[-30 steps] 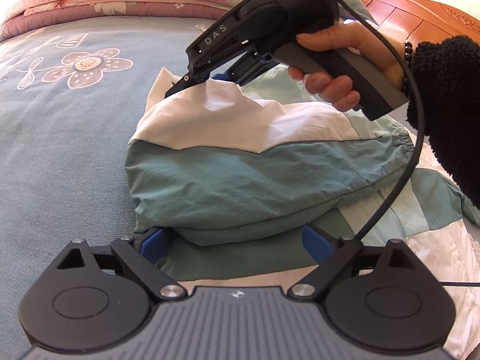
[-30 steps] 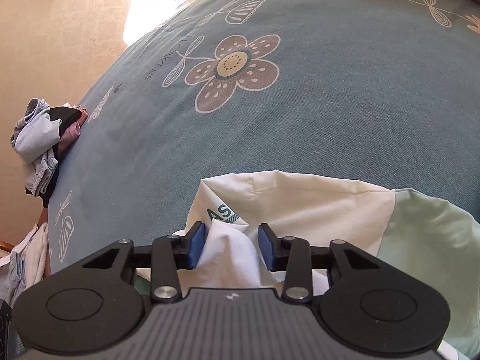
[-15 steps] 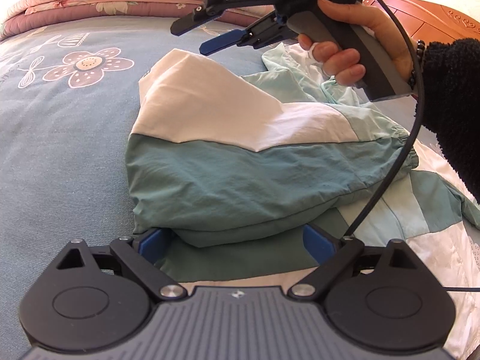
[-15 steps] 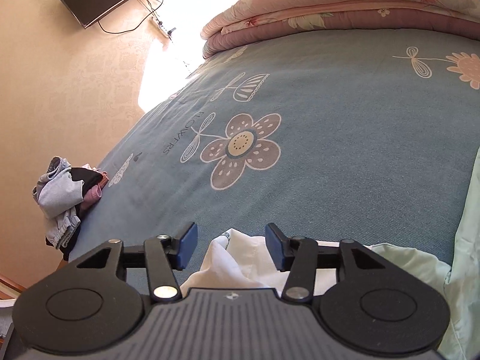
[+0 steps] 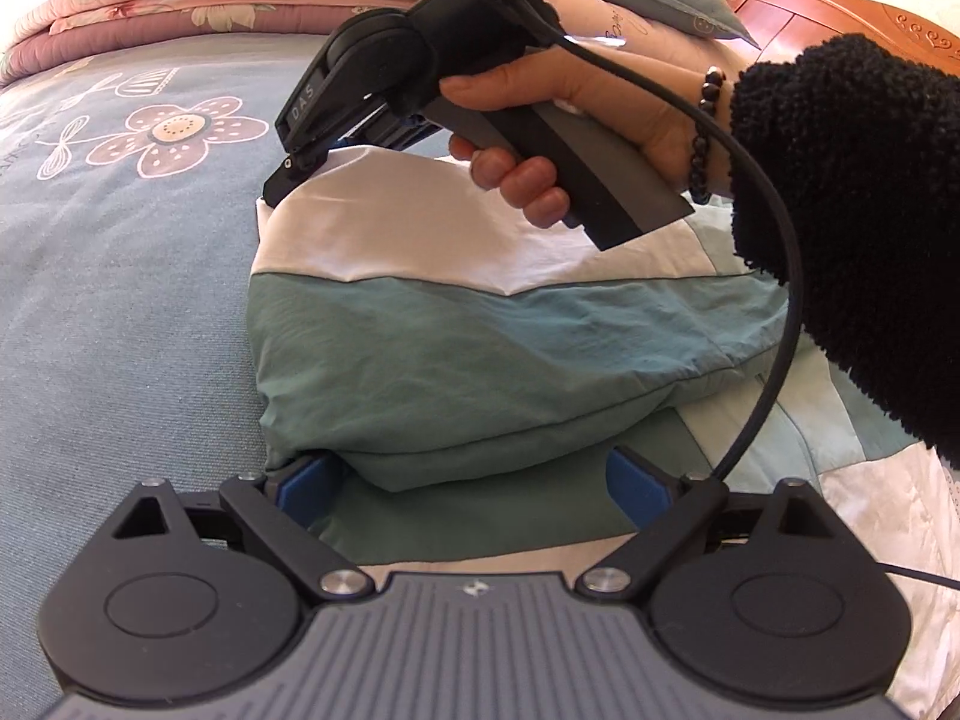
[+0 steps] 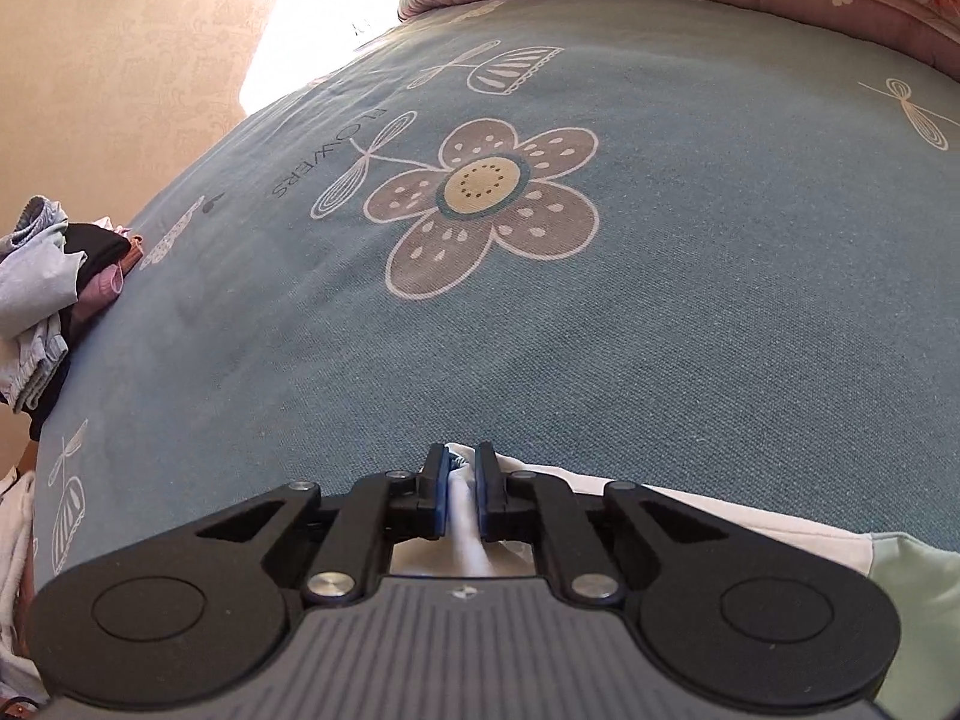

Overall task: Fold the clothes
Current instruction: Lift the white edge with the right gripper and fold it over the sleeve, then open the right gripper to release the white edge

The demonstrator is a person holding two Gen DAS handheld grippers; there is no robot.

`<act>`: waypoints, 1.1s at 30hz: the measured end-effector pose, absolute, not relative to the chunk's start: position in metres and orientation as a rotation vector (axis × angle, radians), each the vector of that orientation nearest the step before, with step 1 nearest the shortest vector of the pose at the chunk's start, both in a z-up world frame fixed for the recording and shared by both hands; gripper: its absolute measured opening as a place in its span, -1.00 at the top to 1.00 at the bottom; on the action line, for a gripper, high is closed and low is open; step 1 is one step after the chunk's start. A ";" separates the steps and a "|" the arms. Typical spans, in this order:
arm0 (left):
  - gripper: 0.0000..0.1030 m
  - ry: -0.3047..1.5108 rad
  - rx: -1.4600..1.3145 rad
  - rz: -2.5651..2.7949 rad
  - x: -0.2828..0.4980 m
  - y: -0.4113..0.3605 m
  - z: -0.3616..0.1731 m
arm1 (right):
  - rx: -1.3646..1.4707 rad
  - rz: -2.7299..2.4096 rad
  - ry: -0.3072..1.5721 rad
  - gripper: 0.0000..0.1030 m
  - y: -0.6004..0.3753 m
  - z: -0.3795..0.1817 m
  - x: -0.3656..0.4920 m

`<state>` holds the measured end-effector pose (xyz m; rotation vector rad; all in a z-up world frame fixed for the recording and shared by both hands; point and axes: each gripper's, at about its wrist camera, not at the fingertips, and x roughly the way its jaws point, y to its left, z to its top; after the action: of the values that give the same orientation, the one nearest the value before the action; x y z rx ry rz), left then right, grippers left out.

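Now the jacket (image 5: 480,348), white and green, lies bunched on the blue flowered bedspread (image 5: 120,312). At its far white corner the right gripper (image 6: 462,480) is closing, its blue pads (image 6: 443,498) nearly together with a fold of white cloth pinched between them. Nearer, the left gripper (image 5: 474,480) has its jaws wide apart, straddling the green folded edge without pressing it. Beyond the bed's far side a heap of clothes (image 6: 42,312) sits, well apart from the jacket.
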<state>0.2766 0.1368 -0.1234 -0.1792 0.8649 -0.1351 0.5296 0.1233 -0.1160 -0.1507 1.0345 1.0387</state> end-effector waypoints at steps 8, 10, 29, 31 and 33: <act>-0.83 0.862 -0.182 -0.135 0.274 0.136 -0.120 | -0.212 1.061 0.895 0.28 0.087 -0.053 0.503; -0.83 0.859 -0.182 -0.135 0.274 0.136 -0.118 | -0.267 1.086 0.917 0.28 0.092 -0.064 0.493; -0.83 0.850 -0.196 -0.143 0.272 0.145 -0.116 | -0.460 0.896 0.952 0.13 0.014 -0.062 0.461; -0.83 0.847 -0.207 -0.145 0.272 0.146 -0.116 | -0.413 0.836 0.968 0.10 -0.017 -0.056 0.462; -0.83 0.845 -0.214 -0.146 0.273 0.146 -0.115 | -0.350 0.768 0.980 0.02 -0.053 -0.052 0.461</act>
<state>0.2725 0.1465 -0.1151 -0.2139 0.8448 -0.1461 0.4611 -0.0526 -0.0518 -0.3496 0.9797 0.7675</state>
